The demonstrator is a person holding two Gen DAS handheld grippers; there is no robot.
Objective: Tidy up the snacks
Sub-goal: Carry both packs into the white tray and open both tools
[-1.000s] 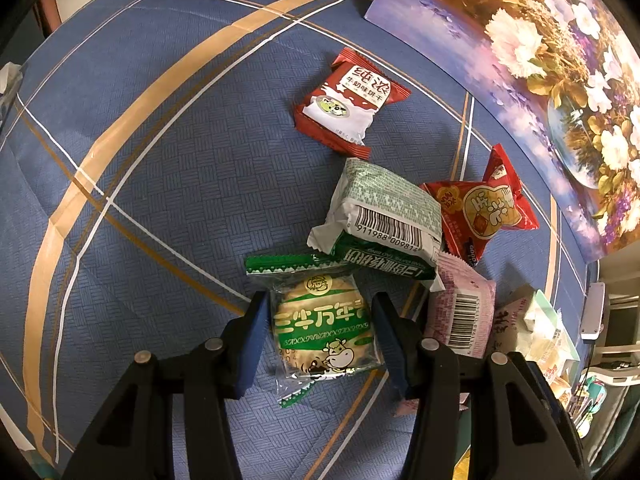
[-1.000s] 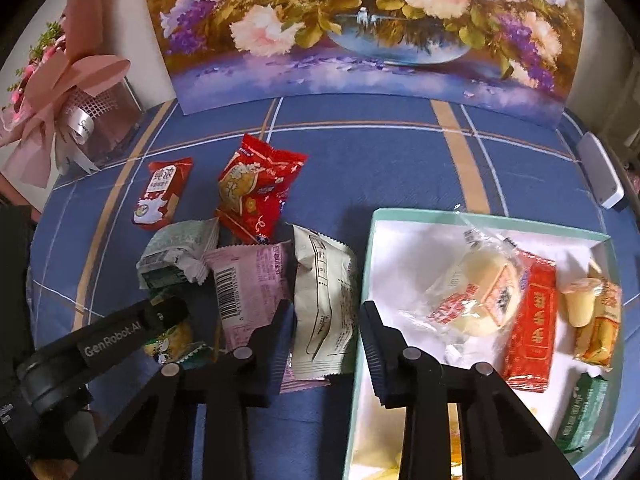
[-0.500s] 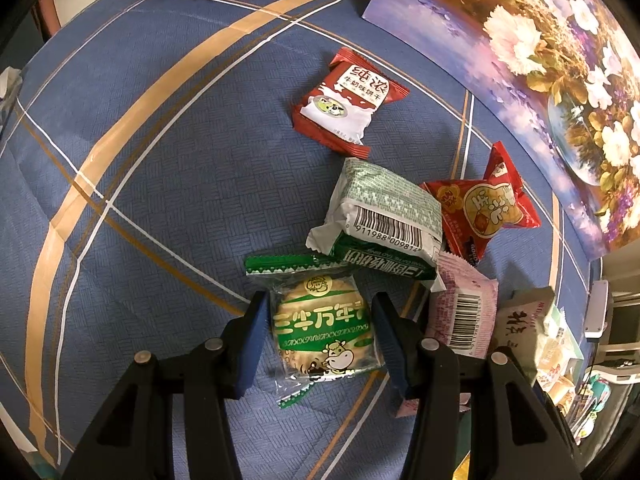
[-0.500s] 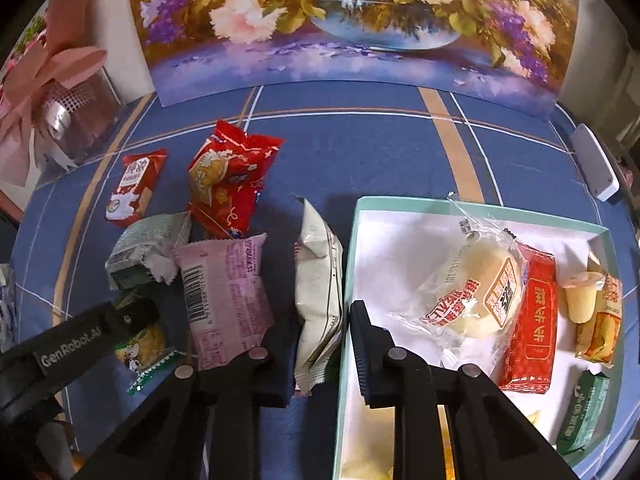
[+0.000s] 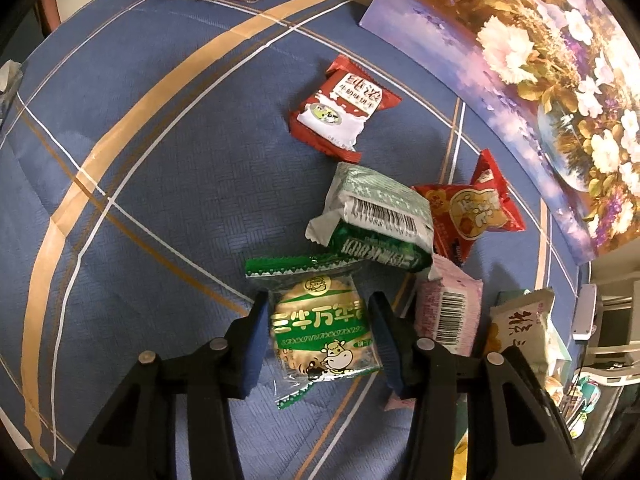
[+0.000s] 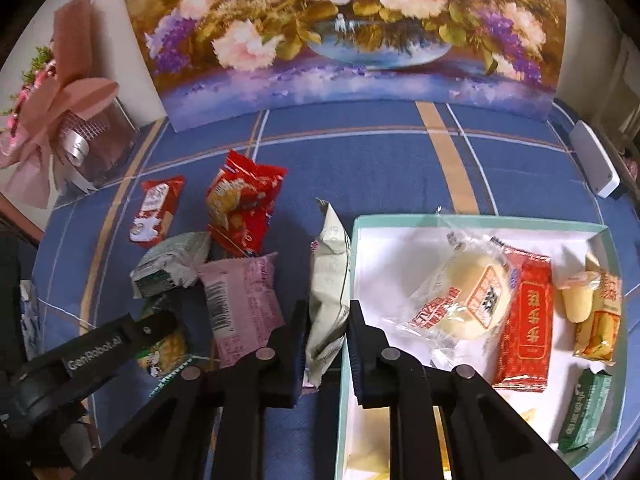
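Two grippers are working over the blue plaid tablecloth [image 5: 160, 184], and you are holding one in each hand. Your right gripper [image 6: 326, 334] is pinching the pale green-white packet [image 6: 330, 280] between nearly closed jaws, holding it on edge just beside the left wall of the mint-rimmed box [image 6: 352, 240]. Your left gripper [image 5: 320, 332] is sitting with its jaws spread wide on either side of the green biscuit packet [image 5: 322, 332], which is lying flat on the cloth; whether the pads are touching the wrapper, you cannot tell. Just beyond it, the pink barcode packet [image 5: 446, 312] is lying beside the green-and-white packet [image 5: 380, 220], which is tilting up against the red puffed bag [image 5: 472, 212]. Farther back, the red milk-candy packet [image 5: 344, 112] is lying on its own. Inside the box, a clear-wrapped round cake [image 6: 468, 300], a red flat packet [image 6: 528, 324], a small yellow jelly cup [image 6: 576, 300], an orange-yellow packet [image 6: 600, 320] and a dark green packet [image 6: 584, 412] are resting on the white floor. Behind everything, a floral painting [image 6: 344, 28] is standing, with a pink ribboned gift [image 6: 68, 120] at its left and a white device [image 6: 596, 160] at its right.
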